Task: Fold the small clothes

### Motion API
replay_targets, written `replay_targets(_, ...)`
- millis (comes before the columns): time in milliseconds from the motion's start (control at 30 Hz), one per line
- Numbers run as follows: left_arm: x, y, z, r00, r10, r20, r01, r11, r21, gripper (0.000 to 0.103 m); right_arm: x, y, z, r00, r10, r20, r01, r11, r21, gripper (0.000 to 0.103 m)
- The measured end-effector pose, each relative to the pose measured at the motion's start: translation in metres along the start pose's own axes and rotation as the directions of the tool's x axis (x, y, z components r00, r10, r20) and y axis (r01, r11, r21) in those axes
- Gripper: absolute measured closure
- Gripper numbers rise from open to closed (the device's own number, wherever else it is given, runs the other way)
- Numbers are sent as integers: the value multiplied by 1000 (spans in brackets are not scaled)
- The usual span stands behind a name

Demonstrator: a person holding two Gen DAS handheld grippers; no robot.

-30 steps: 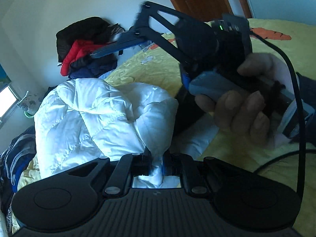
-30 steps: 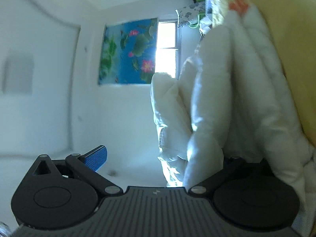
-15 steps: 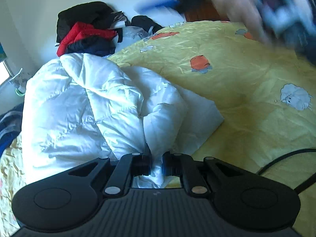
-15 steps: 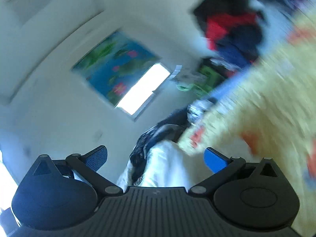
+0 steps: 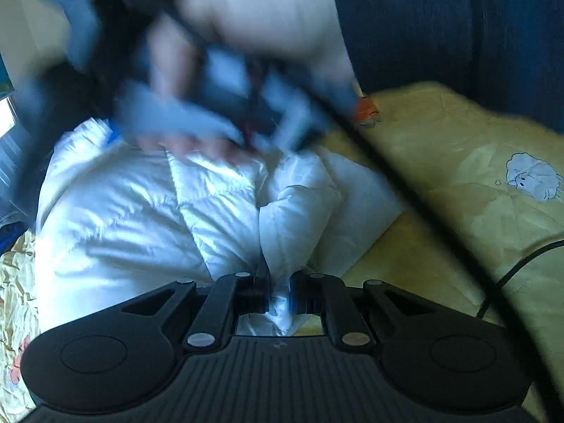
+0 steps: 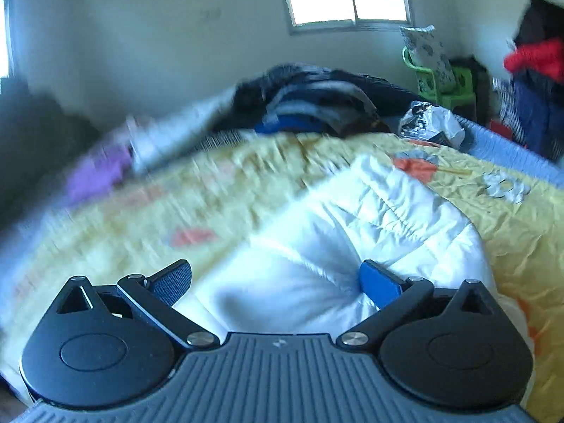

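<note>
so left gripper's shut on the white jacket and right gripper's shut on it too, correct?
Half right. The left gripper is shut on the white jacket. The right gripper is open in the right wrist view, holding nothing, above the jacket.

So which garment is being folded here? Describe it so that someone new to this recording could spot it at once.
Find the bed with the yellow cartoon-print bedspread. On it lies a white quilted puffer jacket, shiny and puffy, with a bunch of its fabric pinched in the left gripper. It is the only white garment; the clothes piled along the bed's far edge are dark, blue or red.
</note>
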State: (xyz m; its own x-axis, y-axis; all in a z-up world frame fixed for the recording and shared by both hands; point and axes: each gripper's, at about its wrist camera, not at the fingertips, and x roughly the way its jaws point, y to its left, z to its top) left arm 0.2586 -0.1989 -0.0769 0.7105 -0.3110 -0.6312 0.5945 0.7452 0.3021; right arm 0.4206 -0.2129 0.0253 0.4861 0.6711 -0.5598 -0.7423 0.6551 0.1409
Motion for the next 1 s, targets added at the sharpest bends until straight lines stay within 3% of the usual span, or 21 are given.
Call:
replay_targets(67, 1, 1, -1, 1000, -19, 1, 19, 1000, 2, 93, 7, -2, -25, 1000, -28, -4, 28, 998, -63, 3)
replay_targets(167, 4, 1, -3, 1000, -30, 7, 30, 1000, 3, 93, 10, -24, -44, 1000, 3, 0, -3, 999, 37, 3)
replay_targets(333, 5, 5, -5, 999, -38, 8, 38, 999, -14, 94, 11, -37, -69, 998, 29, 59, -35, 995, 98, 4)
replay_targets(567, -6, 11, -2, 999, -34, 10, 34, 998, -56, 93, 11, -33, -69, 999, -5, 41, 0, 991, 134, 3)
replay_targets(667, -31, 22, -3, 997, -62, 45, 65, 995, -80, 90, -12, -36, -63, 998, -21, 53, 7, 968, 252, 1)
replay_targets(700, -42, 28, -7, 995, -70, 68, 77, 993, -94, 87, -29, -41, -64, 994, -11, 107, -24, 945, 326, 0)
replay_targets(733, -53, 35, -11, 993, -73, 88, 83, 991, -108, 73, -48, -48, -67, 984, 9, 178, -79, 916, 393, 0)
replay_targets(767, -64, 44, -16, 992, -68, 107, 82, 988, -128, 47, -68, -55, -72, 968, 21, 250, -134, 885, 445, 0)
replay_targets(833, -84, 67, -29, 987, -23, 159, 53, 981, -185, 15, -107, -68, -84, 933, 13, 360, -208, 834, 511, 0)
replay_targets(867, -95, 80, -37, 981, 6, 196, 39, 974, -222, 13, -123, -74, -90, 927, -6, 376, -211, 820, 533, 0)
replay_targets(933, -109, 107, -46, 978, 41, 205, 25, 951, -308, 13, -147, -85, -103, 939, -74, 337, -144, 804, 577, 0)
replay_targets(1000, -113, 141, -54, 979, 64, 194, 28, 900, -436, 13, -157, -97, -116, 958, -147, 247, -38, 786, 617, 1)
